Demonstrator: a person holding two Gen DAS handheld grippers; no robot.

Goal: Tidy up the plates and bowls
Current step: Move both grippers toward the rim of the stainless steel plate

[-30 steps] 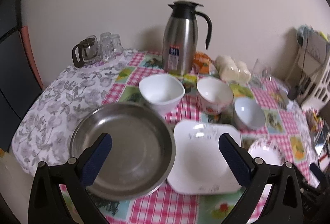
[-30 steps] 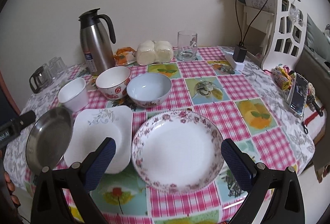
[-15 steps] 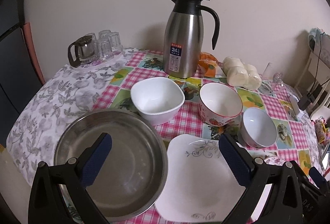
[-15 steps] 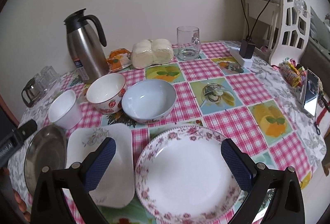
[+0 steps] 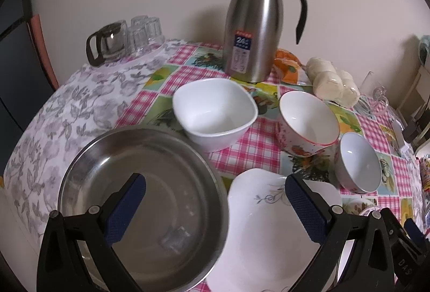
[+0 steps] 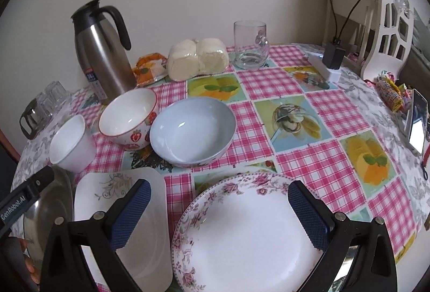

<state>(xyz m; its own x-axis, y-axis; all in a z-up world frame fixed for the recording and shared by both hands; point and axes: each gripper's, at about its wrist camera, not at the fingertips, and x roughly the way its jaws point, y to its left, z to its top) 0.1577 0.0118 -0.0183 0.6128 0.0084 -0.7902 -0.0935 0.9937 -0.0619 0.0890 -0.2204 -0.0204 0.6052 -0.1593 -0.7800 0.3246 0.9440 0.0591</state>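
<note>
Counter (image 6: pixel 317 157), covered in pink-check and fruit-print cloth; contents as seen:

- Steel plate (image 5: pixel 150 200): round, deep, at the near left edge, just beside the square plate.
- Square plate (image 6: pixel 134 214): white, scroll motif, between the steel plate and the floral plate.
- Floral plate (image 6: pixel 242 233): round, pink-rose rim, nearest the right camera.
- Square bowl (image 5: pixel 215 109): white, upright, behind the steel plate.
- Strawberry bowl (image 6: pixel 129 114): red-rimmed, just beside the blue bowl (possibly touching; the angle is poor).
- Blue bowl (image 6: pixel 192 128): pale, upright, behind the floral plate.
- Flask (image 5: pixel 255 23): steel, black handle, at the back by the wall.
- Glass mug (image 6: pixel 250 44): clear, back centre.
- Bun packet (image 6: pixel 197 58): wrapped, between flask and mug.
- Left gripper (image 5: pixel 215 211): jaws spread wide, holding nothing, above the steel plate and the square plate.
- Right gripper (image 6: pixel 217 214): jaws spread wide, empty, one finger over the square plate, the other over the floral plate
</note>
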